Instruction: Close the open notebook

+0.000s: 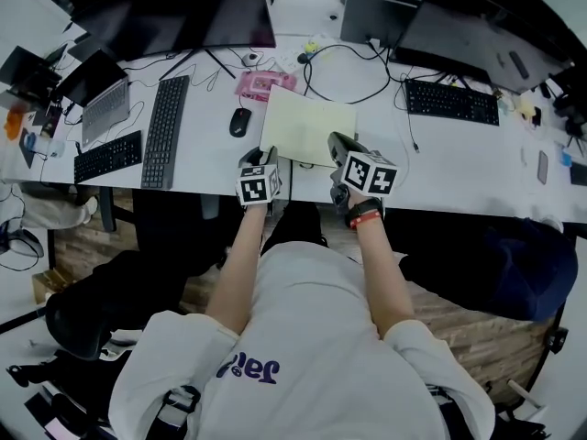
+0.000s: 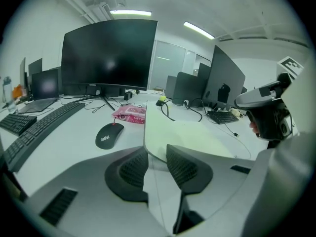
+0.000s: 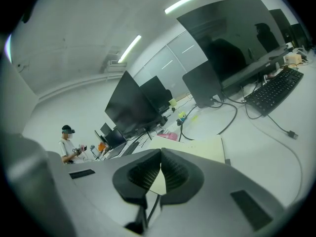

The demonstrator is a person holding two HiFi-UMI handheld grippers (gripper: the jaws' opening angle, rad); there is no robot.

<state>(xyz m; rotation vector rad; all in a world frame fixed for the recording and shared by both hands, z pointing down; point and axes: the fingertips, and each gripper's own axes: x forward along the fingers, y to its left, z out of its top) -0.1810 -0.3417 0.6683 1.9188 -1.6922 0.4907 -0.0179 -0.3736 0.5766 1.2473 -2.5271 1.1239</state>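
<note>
Where its dark ribbed pads face each other, left gripper (image 2: pixel 157 154) shows jaws narrowly apart. The near left corner of the pale yellow rectangular notebook (image 2: pixel 192 135) reaches into the gap; contact with either pad cannot be told.

Right gripper (image 3: pixel 161 156): jaws closed tip to tip, nothing seen between them. In the head view it sits at the notebook's near right corner.

Notebook: lying flat on the white desk (image 2: pixel 69 149) near its front edge, directly ahead of the person, one plain pale face up.

Just left of the notebook: a black computer mouse (image 2: pixel 109 135). Beyond the mouse: a pink plastic packet (image 2: pixel 129 113), at the notebook's far left corner.

Further left: a long black keyboard (image 2: pixel 42 127). Behind these: a large dark monitor on a splayed stand (image 2: pixel 108 58).

Right of the notebook and further back: a looped black cable (image 1: pixel 348 73) and a second black keyboard (image 1: pixel 451 101).

On the person's right wrist: a red band (image 1: pixel 364 214).

Far background of the right gripper view: a standing person in a white shirt (image 3: pixel 66 144).
</note>
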